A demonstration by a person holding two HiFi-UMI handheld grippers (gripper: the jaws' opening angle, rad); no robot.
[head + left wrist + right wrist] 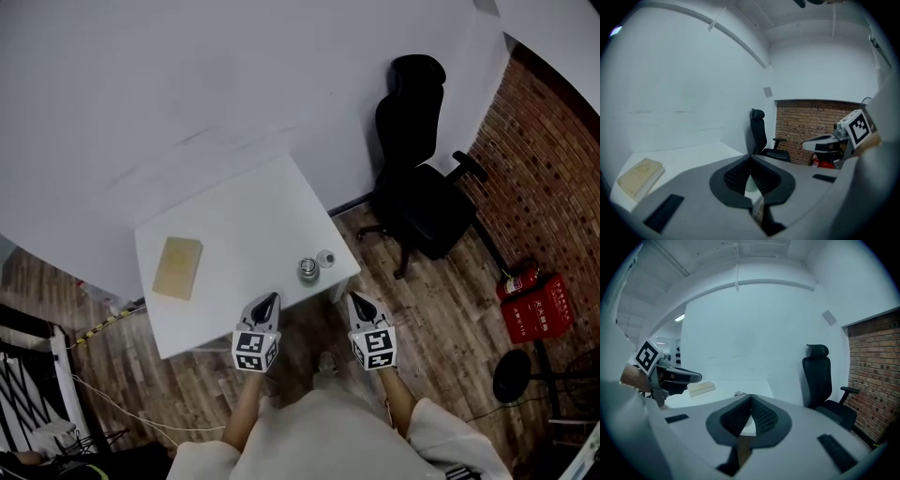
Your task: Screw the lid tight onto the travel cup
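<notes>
The travel cup (pixel 307 270) is seen on the white worktop (pixel 234 211), with the lid (pixel 325 258) set just beside it and not on it. Both are shown so small in the head view that the inside of the cup cannot be made out, and whether anything is in it cannot be told.

In the left gripper view the cup is almost wholly hidden behind the jaws, and only a pale sliver is glimpsed through the gap under their tips. In the right gripper view a small grey shape is seen just above the jaw tips. Whether it is cup or lid cannot be told.

The left hand-held gripper (pixel 269 302) is held near the cup, on the person's side of it and apart from it. Its jaws are pressed together with nothing between them. The right hand-held gripper (pixel 357 302) is held near the cup on the same side, likewise closed on nothing.

A tan notebook (pixel 178 267) is seen lying well to the left of the cup. A black office chair (pixel 422 178) is seen beyond the cup, to its right.
</notes>
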